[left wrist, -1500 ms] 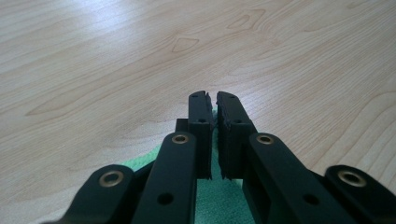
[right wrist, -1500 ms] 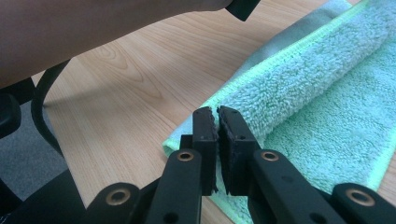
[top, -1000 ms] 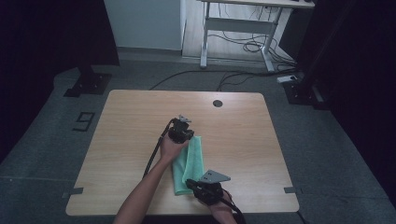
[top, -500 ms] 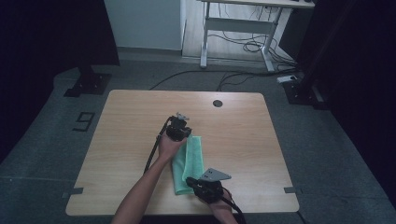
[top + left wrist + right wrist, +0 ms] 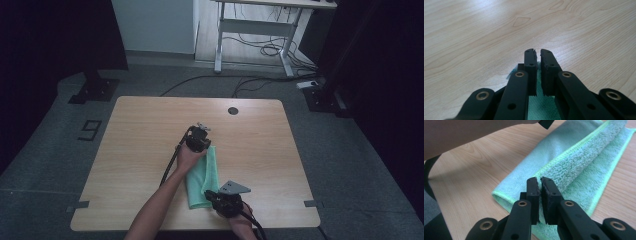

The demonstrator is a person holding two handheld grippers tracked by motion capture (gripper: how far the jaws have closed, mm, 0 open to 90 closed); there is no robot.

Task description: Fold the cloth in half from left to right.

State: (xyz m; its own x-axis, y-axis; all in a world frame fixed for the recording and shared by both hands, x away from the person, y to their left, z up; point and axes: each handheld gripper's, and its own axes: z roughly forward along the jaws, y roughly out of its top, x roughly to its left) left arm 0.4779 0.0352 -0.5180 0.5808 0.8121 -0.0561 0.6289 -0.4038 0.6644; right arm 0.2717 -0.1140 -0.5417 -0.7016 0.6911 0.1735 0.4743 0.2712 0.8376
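Observation:
A green cloth (image 5: 204, 175) lies folded lengthways on the wooden table (image 5: 140, 130), near its front edge. My left gripper (image 5: 200, 140) sits at the cloth's far end, jaws shut, with green fabric (image 5: 536, 110) pinched between the pads. In its own view the left gripper (image 5: 538, 51) points out over bare wood. My right gripper (image 5: 210, 194) is at the cloth's near end. Seen from its own camera, the right gripper (image 5: 540, 179) is shut on a raised fold of the cloth (image 5: 579, 162). The person's left forearm (image 5: 474, 132) crosses above it.
A round dark grommet (image 5: 233, 110) sits near the table's far edge. Behind the table stand a desk frame with loose cables (image 5: 250, 35) and two black stand bases (image 5: 95, 90) (image 5: 325, 97). A "9" mark (image 5: 90, 130) is on the floor at the left.

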